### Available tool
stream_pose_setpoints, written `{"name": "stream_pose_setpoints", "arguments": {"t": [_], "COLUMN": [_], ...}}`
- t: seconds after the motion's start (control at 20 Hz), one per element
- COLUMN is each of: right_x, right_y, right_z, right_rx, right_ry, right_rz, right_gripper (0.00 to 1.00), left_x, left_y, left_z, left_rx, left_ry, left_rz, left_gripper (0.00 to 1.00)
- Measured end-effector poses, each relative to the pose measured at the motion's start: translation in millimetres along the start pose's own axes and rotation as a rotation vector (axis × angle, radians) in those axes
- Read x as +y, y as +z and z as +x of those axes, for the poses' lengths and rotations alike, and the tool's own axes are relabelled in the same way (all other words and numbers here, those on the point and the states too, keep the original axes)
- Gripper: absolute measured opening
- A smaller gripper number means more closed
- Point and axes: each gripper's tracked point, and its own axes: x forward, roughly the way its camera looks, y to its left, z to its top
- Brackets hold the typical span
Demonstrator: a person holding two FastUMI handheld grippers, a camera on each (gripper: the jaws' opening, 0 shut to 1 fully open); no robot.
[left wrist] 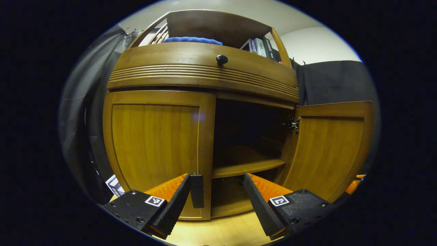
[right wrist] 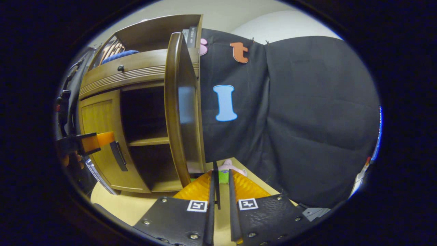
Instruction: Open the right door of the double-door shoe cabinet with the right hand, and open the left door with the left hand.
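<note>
The right door [left wrist: 327, 150] is open. The left gripper [left wrist: 218, 191], jaws apart, should probably pinch the left door's handle [left wrist: 197, 190], then pull gently. The right gripper [right wrist: 220, 191] looks nearly closed.

Illumination is even and indoor. The cabinet [left wrist: 205, 78] interior stays in deep shadow. A faint glare spot marks the left door [left wrist: 155, 147]. Fisheye distortion bends straight edges near the rims.

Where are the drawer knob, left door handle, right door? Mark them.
drawer knob [left wrist: 222, 59], left gripper view, its round front.
left door handle [left wrist: 197, 190], left gripper view, its middle.
right door [left wrist: 329, 150], left gripper view, inner panel.
</note>
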Motion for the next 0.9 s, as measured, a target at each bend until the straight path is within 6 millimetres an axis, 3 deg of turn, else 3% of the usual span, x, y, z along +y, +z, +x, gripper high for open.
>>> {"name": "stream_pose_setpoints", "arguments": {"t": [0.25, 0.55, 0.7, 0.9], "right_x": [-33.3, -64.6, -65.6, -73.1], "right_y": [9.3, 14.1, 21.6, 36.5], "right_z": [3.1, 8.5, 13.1, 12.5], "right_rx": [-0.018, -0.026, -0.041, -0.073], "right_ry": [-0.046, -0.088, -0.082, -0.092], "right_rz": [-0.003, 0.035, 0.036, 0.007], "right_gripper": [0.19, 0.18, 0.18, 0.18], "left_x": [-6.4, -3.0, 2.0, 6.9], "left_y": [10.1, 13.9, 14.6, 11.8], "left_z": [10.9, 11.9, 13.5, 14.9], "left_rx": [-0.030, -0.041, -0.043, -0.037], "left_ry": [0.027, 0.060, 0.085, 0.114], "left_rz": [0.025, 0.057, 0.060, 0.059], "left_gripper": [0.92, 0.96, 0.92, 0.96]}}
